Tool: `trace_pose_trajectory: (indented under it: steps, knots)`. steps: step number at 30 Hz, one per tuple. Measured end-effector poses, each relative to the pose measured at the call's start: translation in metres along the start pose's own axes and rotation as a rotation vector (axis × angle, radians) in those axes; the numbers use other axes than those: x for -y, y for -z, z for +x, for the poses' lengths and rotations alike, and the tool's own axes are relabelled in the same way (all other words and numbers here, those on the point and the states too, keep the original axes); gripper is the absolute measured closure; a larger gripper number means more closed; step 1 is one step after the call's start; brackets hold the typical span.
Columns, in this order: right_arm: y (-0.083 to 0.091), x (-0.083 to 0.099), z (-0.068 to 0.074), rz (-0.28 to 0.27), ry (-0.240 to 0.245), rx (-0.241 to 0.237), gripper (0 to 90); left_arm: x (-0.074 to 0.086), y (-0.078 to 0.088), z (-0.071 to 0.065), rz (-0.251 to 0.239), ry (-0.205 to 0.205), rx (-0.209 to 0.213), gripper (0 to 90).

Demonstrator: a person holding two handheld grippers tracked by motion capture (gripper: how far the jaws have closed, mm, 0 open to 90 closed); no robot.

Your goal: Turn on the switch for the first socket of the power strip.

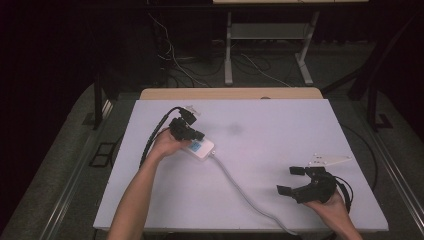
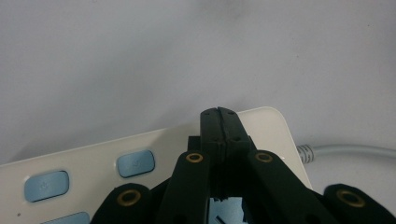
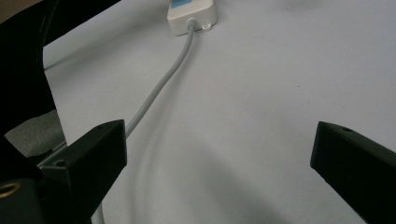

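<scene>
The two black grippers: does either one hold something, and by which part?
Nothing is held. The left gripper is shut, empty, over the white power strip; the right gripper is open.

Bare table point(image 1: 280, 125) all round; sole obstacles the power strip point(image 1: 200, 148) and its cable point(image 1: 240, 187).

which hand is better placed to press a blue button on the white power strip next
Left. Its tool, shut, sits right over the white plastic power strip with blue buttons beside the tips. The right tool is open and rests well apart, near the grey cable.
</scene>
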State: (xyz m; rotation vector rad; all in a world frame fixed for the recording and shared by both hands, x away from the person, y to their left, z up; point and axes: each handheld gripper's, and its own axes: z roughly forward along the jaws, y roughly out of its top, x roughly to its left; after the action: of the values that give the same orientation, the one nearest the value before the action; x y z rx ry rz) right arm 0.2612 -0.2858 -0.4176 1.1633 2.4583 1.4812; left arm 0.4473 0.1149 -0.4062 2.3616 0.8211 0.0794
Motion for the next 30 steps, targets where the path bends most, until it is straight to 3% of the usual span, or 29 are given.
trace_pose_trajectory:
  steps: [6,12,21,27,30]
  knots:
    - [-0.0005,0.0000,0.0009,0.001,0.002,0.000,3.3,-0.0006,-0.0018,-0.0021,0.008,-0.005,-0.012,89.6]
    - [-0.0004,-0.0004,0.0017,0.001,0.006,0.000,3.3,0.0002,-0.0031,-0.0002,0.007,0.025,-0.004,89.9]
    - [0.0032,-0.0016,0.0018,-0.019,0.006,0.009,3.3,-0.0024,-0.0042,-0.0047,0.028,0.019,-0.035,89.8]
    - [0.0048,-0.0015,-0.0012,-0.023,-0.006,0.015,3.3,-0.0019,-0.0042,-0.0015,0.019,0.067,-0.015,89.7]
    - [0.0053,-0.0014,-0.0017,-0.025,-0.008,0.017,3.3,-0.0025,-0.0041,-0.0028,0.024,0.063,-0.023,89.7]
